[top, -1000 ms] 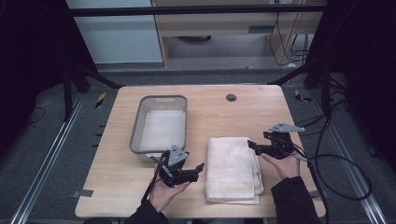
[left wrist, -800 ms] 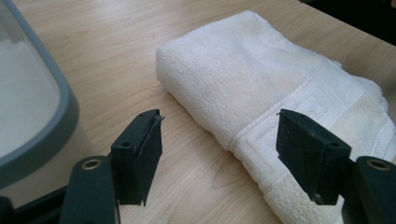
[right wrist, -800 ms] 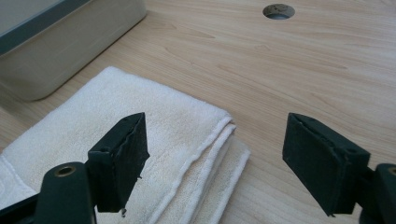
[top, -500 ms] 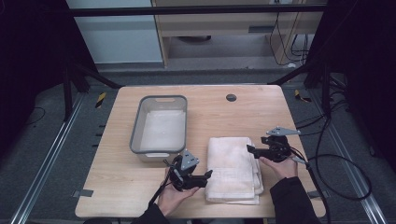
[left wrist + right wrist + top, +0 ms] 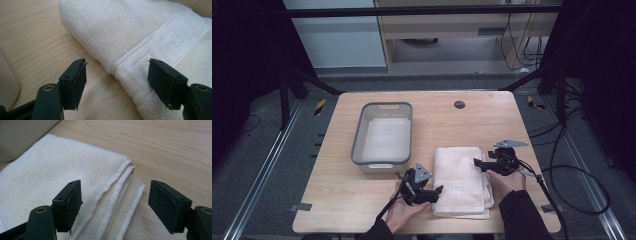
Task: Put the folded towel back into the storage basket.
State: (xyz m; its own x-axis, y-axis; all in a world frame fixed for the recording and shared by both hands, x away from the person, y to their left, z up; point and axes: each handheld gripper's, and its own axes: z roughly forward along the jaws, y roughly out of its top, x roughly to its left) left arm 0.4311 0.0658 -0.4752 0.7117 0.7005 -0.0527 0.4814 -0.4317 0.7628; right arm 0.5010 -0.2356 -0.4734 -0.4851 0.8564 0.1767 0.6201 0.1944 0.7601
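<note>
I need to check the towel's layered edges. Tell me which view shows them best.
The right gripper view: the folded towel shows its stacked hemmed edges up close, between the open fingers. The left gripper view shows its rounded fold and patterned band. The high view shows the whole towel, too small for layers.

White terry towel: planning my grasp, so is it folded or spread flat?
Folded: the white terry towel shows several stacked layered edges at its corner.

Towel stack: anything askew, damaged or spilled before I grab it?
Only slightly untidy: the folded towel has layers fanned out unevenly at its right edge, lower ones sticking out past the top. Nothing looks torn or spilled, and the grey bin sits square.
</note>
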